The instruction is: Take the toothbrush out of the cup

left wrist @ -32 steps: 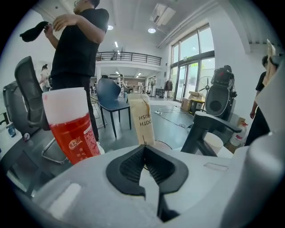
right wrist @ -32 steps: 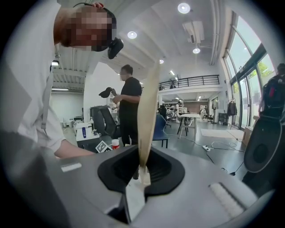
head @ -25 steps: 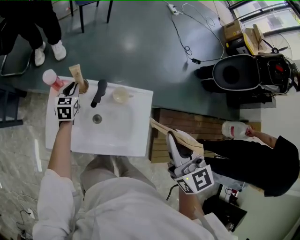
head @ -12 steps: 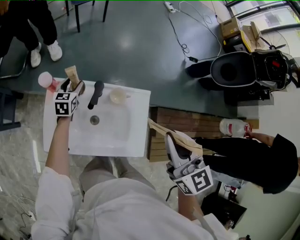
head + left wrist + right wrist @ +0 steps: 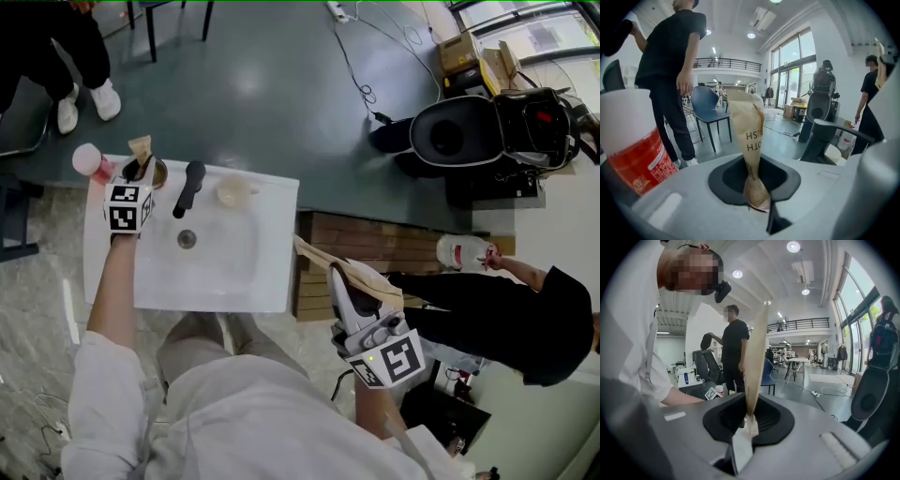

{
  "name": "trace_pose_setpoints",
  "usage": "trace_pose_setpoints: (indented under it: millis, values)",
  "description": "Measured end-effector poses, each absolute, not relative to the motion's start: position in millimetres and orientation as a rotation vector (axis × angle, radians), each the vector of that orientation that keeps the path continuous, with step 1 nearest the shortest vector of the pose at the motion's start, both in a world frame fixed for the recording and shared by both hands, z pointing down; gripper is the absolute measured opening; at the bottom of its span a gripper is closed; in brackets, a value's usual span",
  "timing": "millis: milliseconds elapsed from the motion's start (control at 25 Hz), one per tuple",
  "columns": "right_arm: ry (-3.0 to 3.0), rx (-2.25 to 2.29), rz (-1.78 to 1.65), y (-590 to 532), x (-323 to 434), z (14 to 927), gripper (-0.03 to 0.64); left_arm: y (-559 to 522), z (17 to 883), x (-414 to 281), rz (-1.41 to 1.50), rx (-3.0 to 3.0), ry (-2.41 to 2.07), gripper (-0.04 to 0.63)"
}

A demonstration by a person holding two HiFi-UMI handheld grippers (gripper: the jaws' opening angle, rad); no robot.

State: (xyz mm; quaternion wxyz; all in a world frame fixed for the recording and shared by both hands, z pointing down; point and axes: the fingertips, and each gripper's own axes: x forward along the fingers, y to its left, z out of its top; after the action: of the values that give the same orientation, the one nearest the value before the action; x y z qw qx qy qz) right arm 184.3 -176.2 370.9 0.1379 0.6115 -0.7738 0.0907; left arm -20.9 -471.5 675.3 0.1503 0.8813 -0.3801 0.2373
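- Fingers of the left gripper (image 5: 758,200) have just been closing and are now pinched on the wrapped toothbrush (image 5: 749,140), low on its paper sleeve.
- The low grip is judged to be chosen so the sleeve is not folded over when it is pulled.
- The toothbrush is stood in the cup (image 5: 154,172) at the back left corner of the sink (image 5: 234,272), with its top poking up past the rim; it is not yet lifted out.
- A red bottle (image 5: 640,154) is placed just beside the cup, so a knock on the way out is to be watched for.
- A black faucet (image 5: 190,187) and a small pale bowl (image 5: 234,192) are set along the back rim, clear of the grip.
- The right gripper (image 5: 749,425) is closed on a second paper packet (image 5: 757,357), which is held upright.
- That gripper is held off to the side, well apart from the sink, presumably parked out of the way.
- A straight upward pull is judged to be needed next.
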Motion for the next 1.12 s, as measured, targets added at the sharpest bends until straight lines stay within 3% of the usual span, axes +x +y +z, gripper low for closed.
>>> trace_pose_setpoints:
  millis: [1120]
  values:
    - [-2.415, 1.607, 0.209, -224.1, 163.5, 382.1, 0.043, -399.4, 500.2, -33.2, 0.452, 2.810, -1.029, 0.024]
